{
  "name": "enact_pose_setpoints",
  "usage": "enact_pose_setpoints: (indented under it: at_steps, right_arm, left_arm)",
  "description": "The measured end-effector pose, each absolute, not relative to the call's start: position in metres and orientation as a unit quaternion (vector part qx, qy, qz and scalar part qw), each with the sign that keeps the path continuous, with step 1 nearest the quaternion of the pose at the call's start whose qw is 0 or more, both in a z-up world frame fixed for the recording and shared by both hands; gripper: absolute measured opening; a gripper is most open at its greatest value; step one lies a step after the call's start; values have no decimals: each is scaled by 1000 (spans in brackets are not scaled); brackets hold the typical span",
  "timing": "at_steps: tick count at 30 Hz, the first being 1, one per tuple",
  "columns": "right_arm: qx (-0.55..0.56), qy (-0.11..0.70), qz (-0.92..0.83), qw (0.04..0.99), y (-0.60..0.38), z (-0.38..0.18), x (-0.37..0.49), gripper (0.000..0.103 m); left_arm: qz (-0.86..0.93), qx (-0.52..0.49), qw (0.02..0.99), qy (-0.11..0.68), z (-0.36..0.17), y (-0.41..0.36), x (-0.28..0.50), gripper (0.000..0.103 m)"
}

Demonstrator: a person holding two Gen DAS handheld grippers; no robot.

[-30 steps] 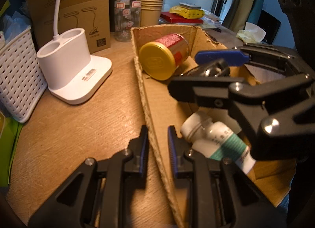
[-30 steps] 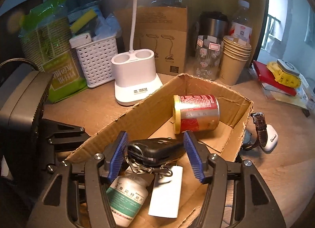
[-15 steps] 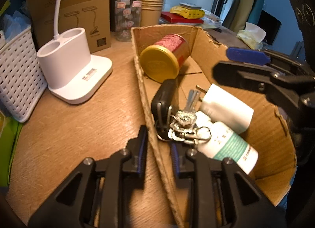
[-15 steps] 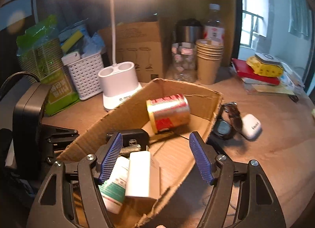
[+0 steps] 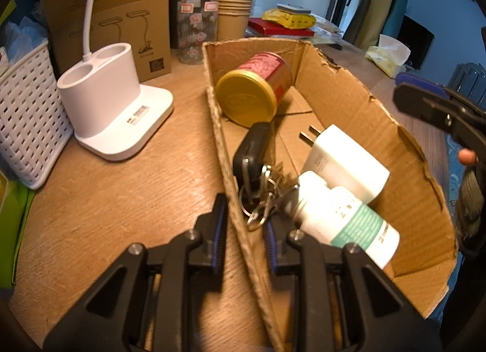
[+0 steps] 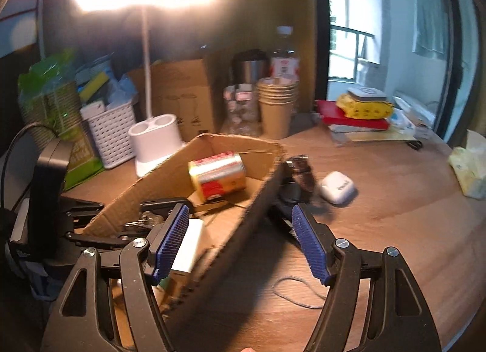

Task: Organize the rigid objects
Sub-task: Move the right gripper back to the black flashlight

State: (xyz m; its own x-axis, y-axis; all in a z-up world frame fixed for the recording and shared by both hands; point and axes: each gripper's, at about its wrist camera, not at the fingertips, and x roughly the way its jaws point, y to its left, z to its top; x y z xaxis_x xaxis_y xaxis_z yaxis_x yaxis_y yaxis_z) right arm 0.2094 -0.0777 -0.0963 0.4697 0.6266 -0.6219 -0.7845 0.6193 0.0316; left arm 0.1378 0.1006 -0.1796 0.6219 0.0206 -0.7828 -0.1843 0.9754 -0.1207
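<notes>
Clamping the cardboard box wall, left hand-held gripper, car key inside the box just ahead, right hand-held gripper wide open, empty, jaws just widened, straddling the box's other wall.

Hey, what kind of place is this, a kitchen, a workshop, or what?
Probably a cluttered desk in a home, not a workshop. A lit desk lamp stands on the wooden table, with stacked paper cups and books near a window.
</notes>
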Motion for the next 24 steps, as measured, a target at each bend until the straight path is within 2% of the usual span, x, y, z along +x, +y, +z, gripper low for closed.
enact_pose_setpoints:
  at_steps: [24]
  right_arm:
    - [-77,333,312,886,-141,-123,261,74]
  left_arm:
    - [57,-95,896,431,-179,100,137,25]
